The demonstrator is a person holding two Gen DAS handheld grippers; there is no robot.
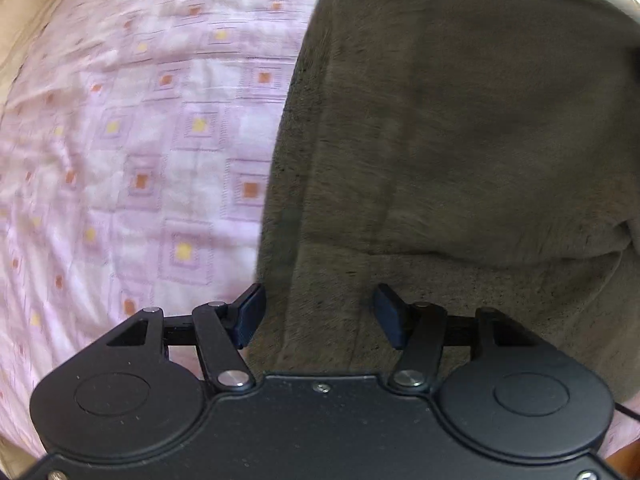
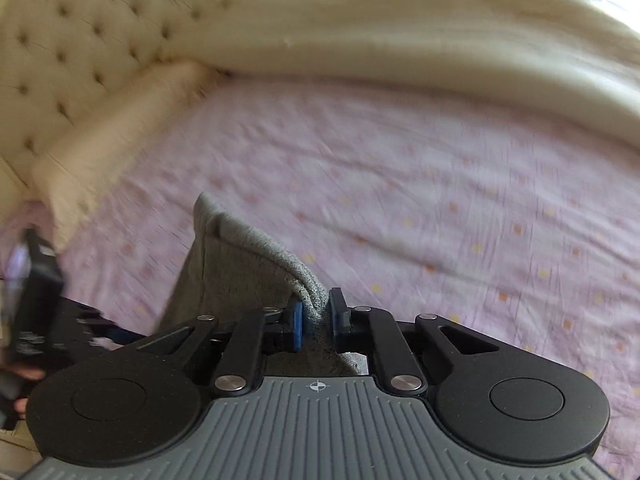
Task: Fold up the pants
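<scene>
Pants (image 1: pixel 460 140): olive-grey, plain, finely flecked knit. Bedsheet (image 1: pixel 140 140): pale pink-lilac, patterned with nested squares centred orange or yellow. Blanket (image 2: pixel 400 52) and tufted headboard (image 2: pixel 80 40): cream; gripper finger pads (image 2: pixel 297 326): blue.

Soft daylight, motion blur (fisheye-warped edges)

Open pink sheet (image 2: pixel 440 208) is lying free ahead and right of the right gripper (image 2: pixel 316 320), a cream blanket (image 2: pixel 400 48) is bounding its far side, a tufted headboard (image 2: pixel 80 40) and pillow (image 2: pixel 112 140) are blocking the left.
</scene>
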